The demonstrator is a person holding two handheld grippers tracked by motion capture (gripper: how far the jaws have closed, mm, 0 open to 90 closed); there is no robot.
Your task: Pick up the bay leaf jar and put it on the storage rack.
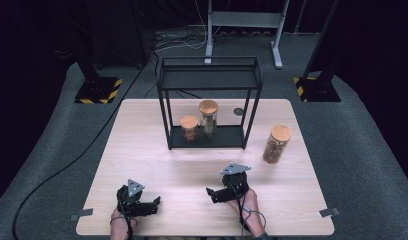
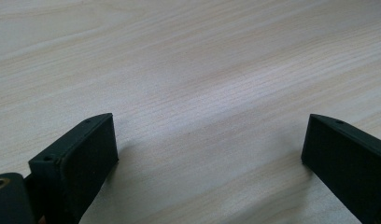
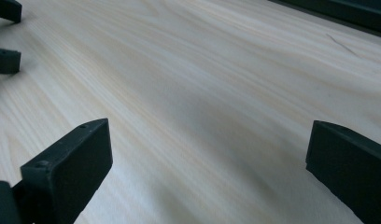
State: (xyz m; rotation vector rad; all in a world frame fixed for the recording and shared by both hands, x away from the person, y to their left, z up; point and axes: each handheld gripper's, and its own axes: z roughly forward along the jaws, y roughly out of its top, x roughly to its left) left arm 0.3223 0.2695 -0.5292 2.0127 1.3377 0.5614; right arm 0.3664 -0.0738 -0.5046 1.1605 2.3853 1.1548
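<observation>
A black metal rack [image 1: 210, 79] stands at the back middle of the wooden table [image 1: 157, 160]. Its lower shelf holds a short cork-lidded jar [image 1: 189, 128] and a taller one [image 1: 208, 118]. A third cork-lidded jar [image 1: 277, 144], with brown contents, stands on the table right of the rack. My left gripper [image 1: 156, 202] rests low near the front edge, open, with bare wood between its jaws [image 2: 210, 126]. My right gripper [image 1: 210, 193] sits at the front middle, pointing left, open over bare wood [image 3: 209, 126]. The left gripper's fingertips [image 3: 5, 60] appear far off in the right gripper view.
A small dark disc [image 1: 238, 112] lies on the table behind the rack's right leg. Grey tape tabs [image 1: 329, 212] mark the front corners. On the carpet beyond stand yellow-black weighted bases [image 1: 98, 91], a grey frame [image 1: 244, 22] and a black cable [image 1: 67, 167].
</observation>
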